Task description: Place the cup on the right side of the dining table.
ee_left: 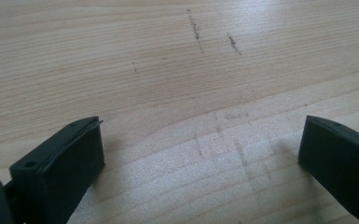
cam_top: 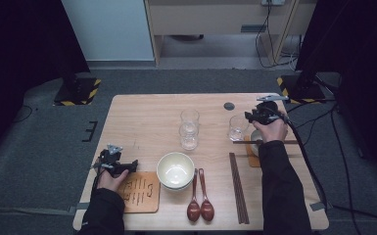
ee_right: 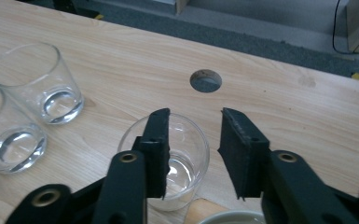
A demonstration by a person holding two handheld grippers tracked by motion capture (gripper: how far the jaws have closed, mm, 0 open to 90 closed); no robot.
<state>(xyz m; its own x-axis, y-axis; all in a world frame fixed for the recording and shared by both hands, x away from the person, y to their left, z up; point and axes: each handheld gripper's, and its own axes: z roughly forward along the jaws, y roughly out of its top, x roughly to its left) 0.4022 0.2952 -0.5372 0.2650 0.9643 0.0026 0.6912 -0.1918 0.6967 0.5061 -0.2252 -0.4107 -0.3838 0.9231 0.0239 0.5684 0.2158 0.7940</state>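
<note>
My right gripper hangs open just above a clear glass at the table's back right. One jaw is over the glass's mouth and the other is outside its rim, and neither pad presses the rim. The glass stands upright on the wood. My left gripper rests low over bare wood at the front left. Its jaws stand wide apart with nothing between them.
Two more glasses stand mid-table. Toward the front are stacked pale bowls, two brown spoons, dark chopsticks and a wooden coaster. A pale cup sits on an orange coaster. A cable hole lies behind the glass.
</note>
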